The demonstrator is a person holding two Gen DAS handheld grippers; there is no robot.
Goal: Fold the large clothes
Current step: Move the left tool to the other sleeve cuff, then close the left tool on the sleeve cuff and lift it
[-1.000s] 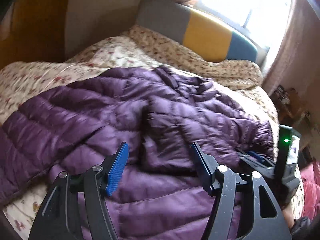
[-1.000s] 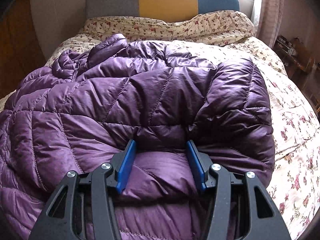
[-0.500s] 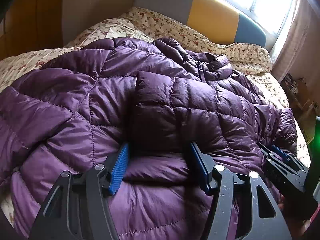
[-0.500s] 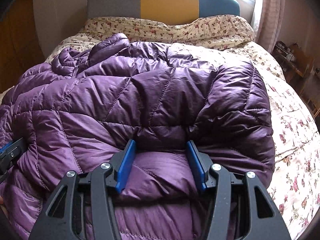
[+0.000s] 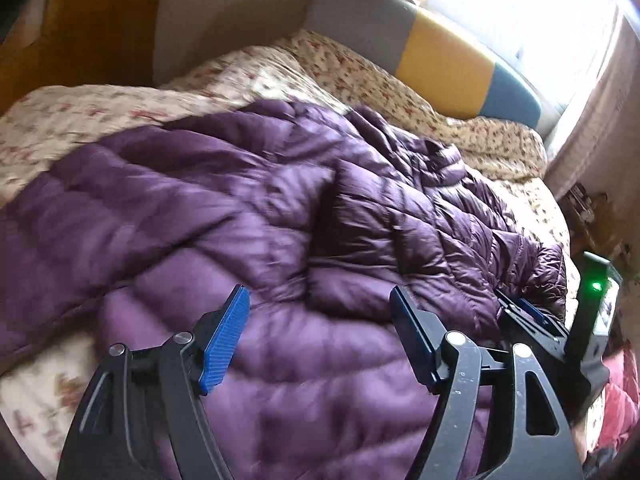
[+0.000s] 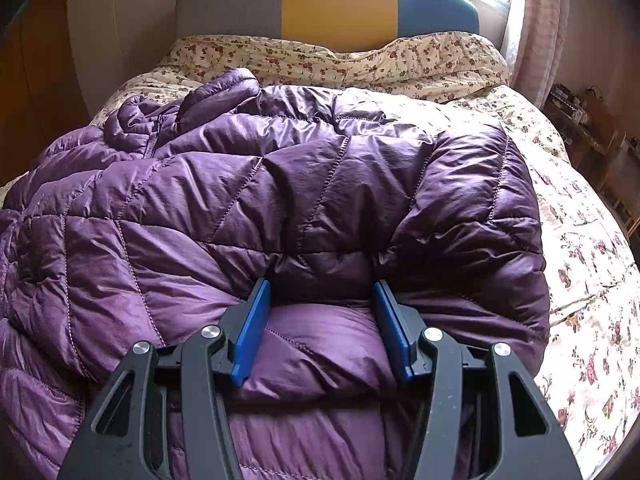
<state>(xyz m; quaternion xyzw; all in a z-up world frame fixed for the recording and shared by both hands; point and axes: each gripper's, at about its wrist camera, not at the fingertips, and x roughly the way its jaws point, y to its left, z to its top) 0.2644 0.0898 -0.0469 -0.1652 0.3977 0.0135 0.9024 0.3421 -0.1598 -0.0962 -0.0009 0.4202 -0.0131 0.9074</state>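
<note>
A large purple quilted down jacket point(image 5: 280, 220) lies spread over the bed; it fills the right wrist view point(image 6: 280, 192) too, with its collar and zip at the far left. My left gripper point(image 5: 320, 312) is open and empty, hovering just above the jacket's near part. My right gripper point(image 6: 320, 300) holds a thick puffy fold of the jacket between its blue pads point(image 6: 252, 332). The right gripper also shows at the right edge of the left wrist view point(image 5: 532, 316), on the jacket's hem.
The bed has a floral cover point(image 6: 580, 260) and a grey, yellow and blue headboard point(image 6: 328, 0). A bright window and pink curtain point(image 6: 536, 20) stand at the far right. Cluttered furniture point(image 6: 580, 120) stands beside the bed on the right.
My left gripper has opened wider, let go of the jacket fold and lifted back from it. My right gripper has stayed on its fold.
</note>
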